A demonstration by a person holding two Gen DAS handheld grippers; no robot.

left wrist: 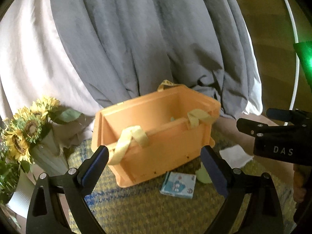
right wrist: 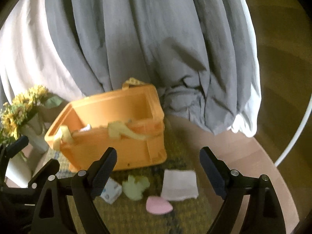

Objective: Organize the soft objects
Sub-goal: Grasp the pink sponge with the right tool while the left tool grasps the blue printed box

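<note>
Both the left gripper (left wrist: 154, 167) and the right gripper (right wrist: 158, 167) hang wide open and empty above the woven mat (right wrist: 136, 220), where a pink pad (right wrist: 159, 204), white cloth (right wrist: 180, 185), green soft toy (right wrist: 136, 187) and small printed pack (right wrist: 111, 193) lie just before the orange crate (right wrist: 117, 136), with grey curtains (right wrist: 136, 39) beyond.

1 orange bin (right wrist: 120, 152), 4 soft items, 1 vase (left wrist: 48, 154)
</note>
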